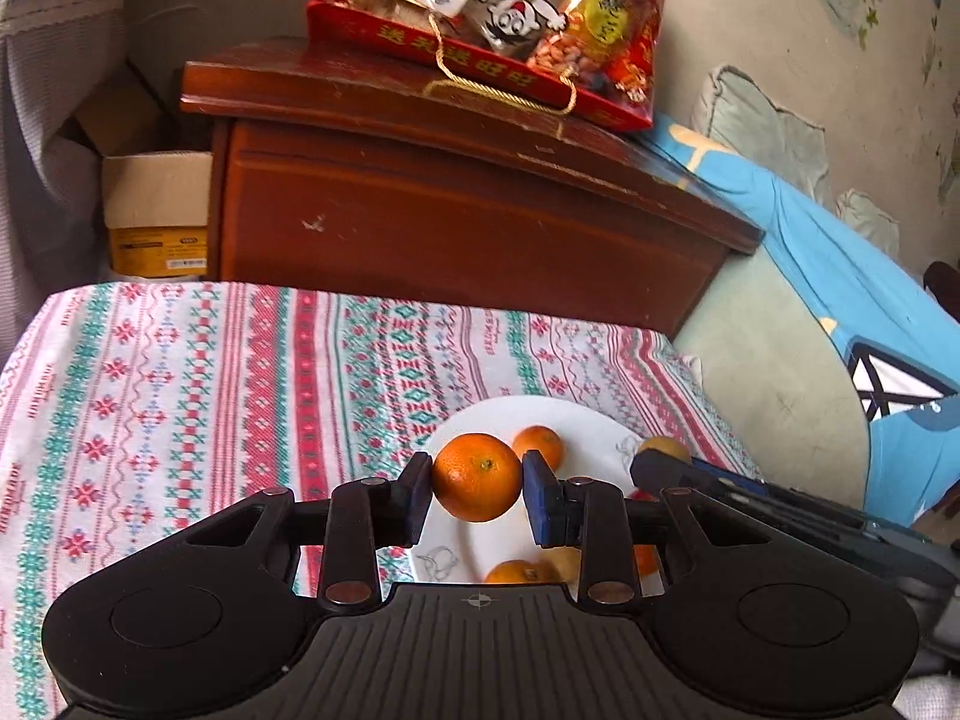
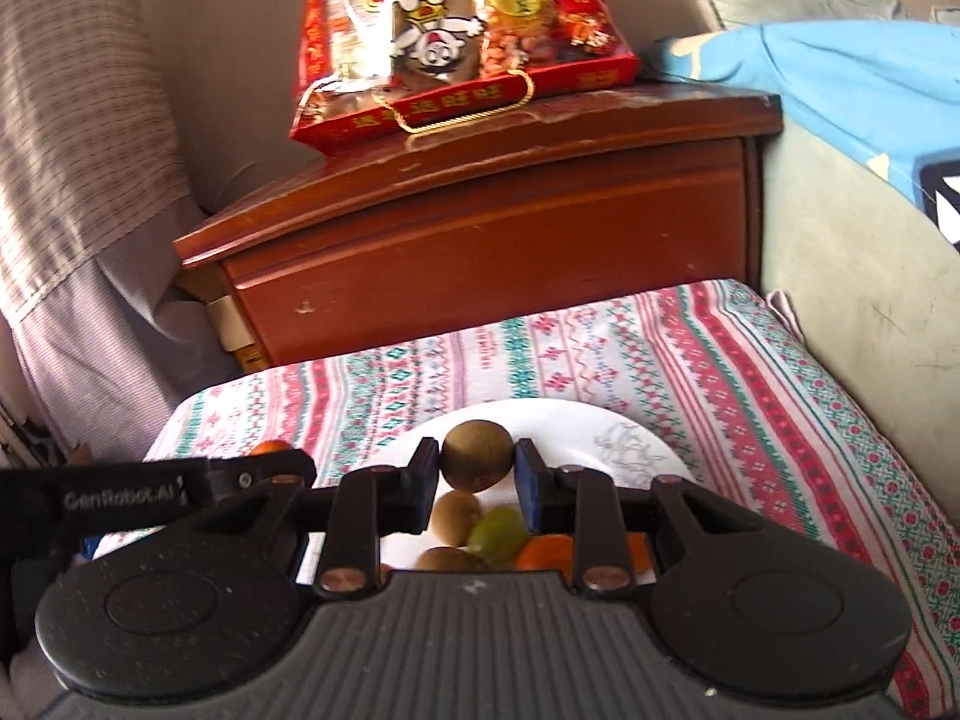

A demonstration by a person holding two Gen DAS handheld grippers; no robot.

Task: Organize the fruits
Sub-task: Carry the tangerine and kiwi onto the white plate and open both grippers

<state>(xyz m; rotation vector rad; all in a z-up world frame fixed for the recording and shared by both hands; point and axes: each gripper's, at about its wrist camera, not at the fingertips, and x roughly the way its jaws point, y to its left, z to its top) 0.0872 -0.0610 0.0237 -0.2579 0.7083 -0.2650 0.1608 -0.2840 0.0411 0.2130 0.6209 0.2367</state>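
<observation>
Patterned cloth in red, teal and white is covering the tabletop (image 1: 180, 396), and the white plate (image 1: 576, 420) sitting on it is the landmark for everything else; behind the plate a dark wooden cabinet (image 1: 456, 228) is carrying a red snack bag (image 1: 498, 18).

Above the plate, the left gripper (image 1: 477, 483) is clenching an orange mandarin (image 1: 477, 485) across its widest part, one blue pad on each side; the fruit is hanging clear of the plate. The right gripper (image 2: 478, 477) is likewise grasping a brown kiwi (image 2: 478, 457) at its middle, over the plate's near half.

On the plate itself, other mandarins (image 1: 538, 446) are lying behind and below the held one; in the right view more kiwis (image 2: 457, 517), a green fruit (image 2: 498, 534) and an orange one (image 2: 543, 553) are resting under the gripper.

Both fruits are probably light, round and inclined to roll, so a grip across the middle looks right; the mandarin's loose skin may be giving a little, and the kiwi is likely bruising under a hard squeeze; gentle pressure and a low release onto the plate seem wise.
</observation>
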